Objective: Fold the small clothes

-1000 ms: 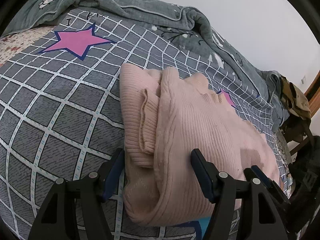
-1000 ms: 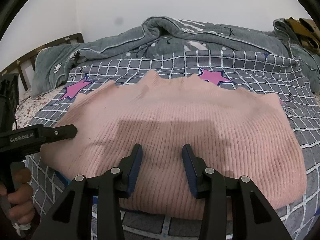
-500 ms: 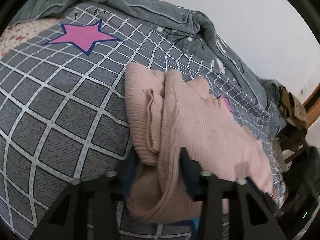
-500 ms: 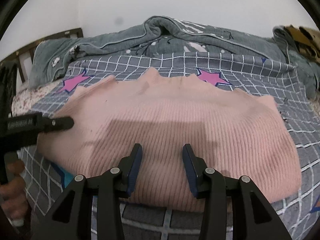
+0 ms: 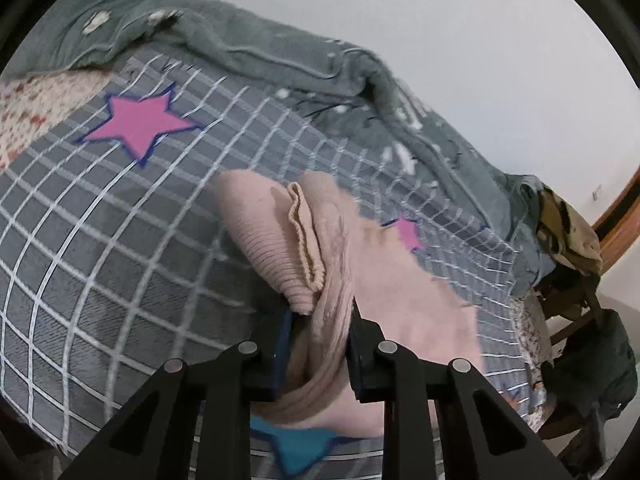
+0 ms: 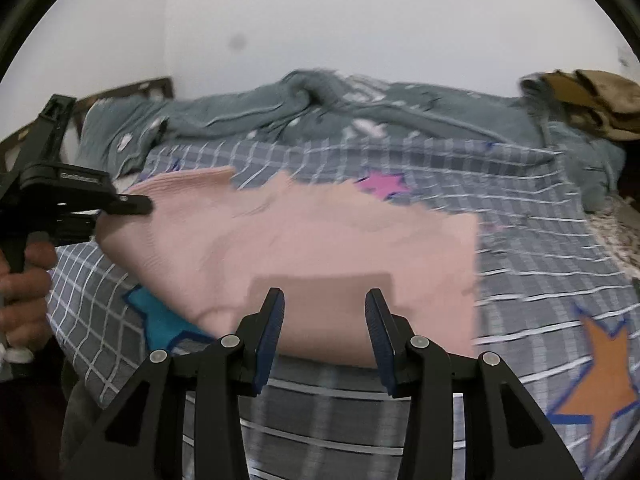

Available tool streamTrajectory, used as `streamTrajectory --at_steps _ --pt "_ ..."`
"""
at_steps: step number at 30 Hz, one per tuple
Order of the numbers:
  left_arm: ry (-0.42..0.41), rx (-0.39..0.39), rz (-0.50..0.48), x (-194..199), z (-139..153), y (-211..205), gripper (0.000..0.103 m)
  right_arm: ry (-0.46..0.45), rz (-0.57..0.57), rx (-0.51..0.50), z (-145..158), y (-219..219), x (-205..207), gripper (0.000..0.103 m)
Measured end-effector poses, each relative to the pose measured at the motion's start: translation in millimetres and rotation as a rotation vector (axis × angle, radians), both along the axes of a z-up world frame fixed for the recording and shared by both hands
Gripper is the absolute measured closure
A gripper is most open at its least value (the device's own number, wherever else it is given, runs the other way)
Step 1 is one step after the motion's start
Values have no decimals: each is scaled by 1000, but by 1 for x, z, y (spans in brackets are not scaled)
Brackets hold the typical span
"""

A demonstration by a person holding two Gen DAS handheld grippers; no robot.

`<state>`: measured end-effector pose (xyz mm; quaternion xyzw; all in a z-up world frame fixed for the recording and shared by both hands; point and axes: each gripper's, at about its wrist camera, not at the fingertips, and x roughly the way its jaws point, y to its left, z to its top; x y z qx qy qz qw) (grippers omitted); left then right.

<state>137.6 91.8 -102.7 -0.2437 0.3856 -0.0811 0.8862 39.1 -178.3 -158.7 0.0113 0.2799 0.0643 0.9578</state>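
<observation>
- Between the two fingers of the left gripper (image 5: 318, 312) sits a bunched fold of the pink sweater (image 5: 400, 300). A second ago these fingers stood wide apart on each side of that fold. They have just been closing, and now they pinch it tight.
- That end of the sweater has come up off the bed since then, and the cloth hangs from the grip.
- Near the middle of the sweater's near edge is the right gripper (image 6: 325, 312). Its fingers are partly apart, just as before, with nothing between them. They hang over the edge; I cannot tell if they touch it.
- At the far left of the right view a hand (image 6: 24, 292) holds the left gripper's handle.
- One pink sweater lies across the checked bed cover (image 5: 100, 248), with its left end lifted.
- Stars on the cover: two pink (image 5: 140, 122), one blue (image 6: 160, 316) and one orange (image 6: 600, 376). The blue one peeks out from under the sweater.
- One grey blanket (image 6: 400, 120) is heaped along the far side of the bed.
- One brown cloth (image 6: 592, 100) lies at the far right.
</observation>
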Motion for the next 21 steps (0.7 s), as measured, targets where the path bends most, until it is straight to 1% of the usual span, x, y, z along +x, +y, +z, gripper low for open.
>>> streamTrajectory --at_steps 4,5,8,10,11,12,13,14,15,16,18,21 --pt "-37 33 -58 1 28 -44 81 -19 -60 45 13 -46 -4 61" --pt "-44 45 -86 2 35 -64 81 -22 -72 51 14 -54 -5 61" --pt "-48 83 -157 5 41 -116 82 -23 -121 80 15 -86 -9 61" --pt "-44 108 -227 6 35 -159 82 -12 -151 101 13 -105 -12 61" --pt "-45 108 -261 5 28 -175 89 -5 -167 110 10 -115 -13 61" --pt "-43 85 -311 5 21 -190 98 1 -179 114 8 -121 -14 61" --pt "-20 64 -372 5 11 -208 99 11 -194 120 5 -129 -15 61" --pt "-4 68 -395 4 5 -219 99 20 -203 124 2 -135 -15 61" --pt "15 89 -419 3 -5 -232 99 29 -207 126 0 -139 -15 61" --pt "19 113 -446 3 -13 -241 99 34 -211 126 -2 -142 -17 61" --pt "1 120 -451 0 -17 -241 99 40 -218 121 -5 -146 -17 61" --pt "-42 73 -429 -2 -9 -216 99 39 -212 122 -7 -148 -18 61"
